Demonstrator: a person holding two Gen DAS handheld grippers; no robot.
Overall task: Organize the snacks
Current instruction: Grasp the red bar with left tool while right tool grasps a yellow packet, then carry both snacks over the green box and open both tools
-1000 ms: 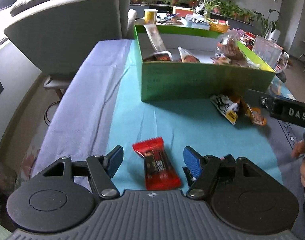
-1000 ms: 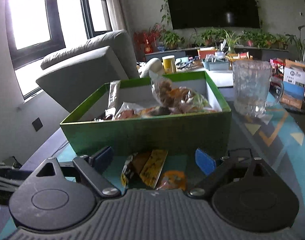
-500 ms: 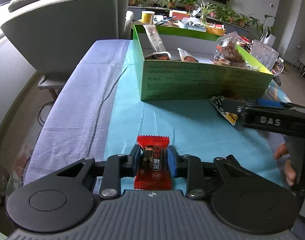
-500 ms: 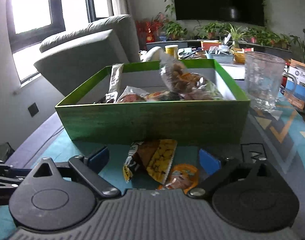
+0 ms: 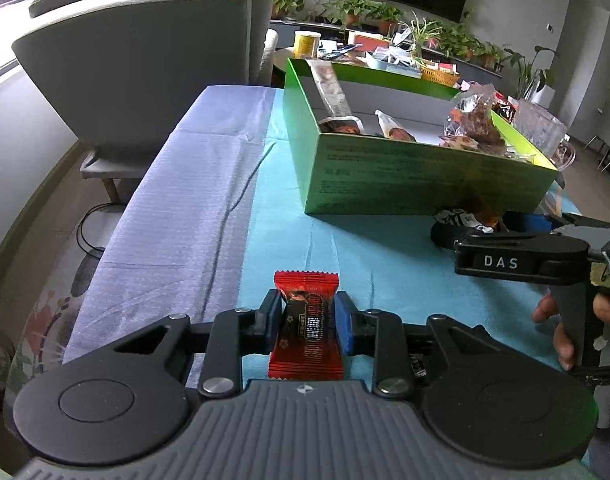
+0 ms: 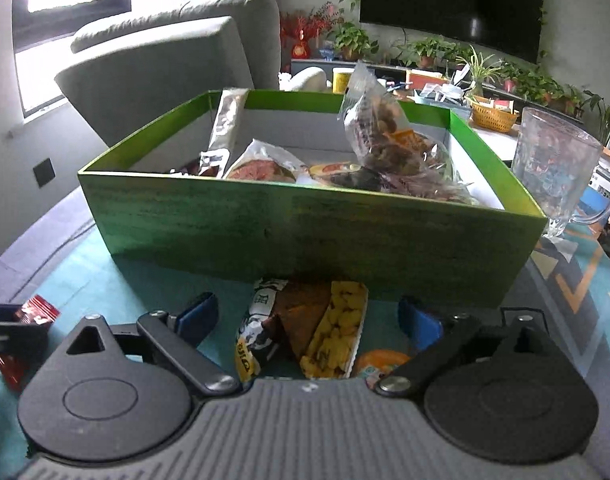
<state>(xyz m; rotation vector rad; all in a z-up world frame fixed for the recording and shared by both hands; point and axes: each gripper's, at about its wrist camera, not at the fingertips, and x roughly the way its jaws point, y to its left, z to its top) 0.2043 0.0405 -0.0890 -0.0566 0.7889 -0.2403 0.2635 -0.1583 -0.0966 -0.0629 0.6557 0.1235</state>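
On a teal tablecloth (image 5: 345,240), the left gripper (image 5: 307,322) has just closed its blue pads on a red foil-wrapped snack bar (image 5: 306,332) in front of the open green cardboard box (image 5: 405,184) of packaged snacks. The right gripper (image 6: 305,322) hangs at the box's near wall, jaws spread — a black-and-yellow snack packet (image 6: 305,332) and a small orange packet (image 6: 379,362) lie untouched between them.
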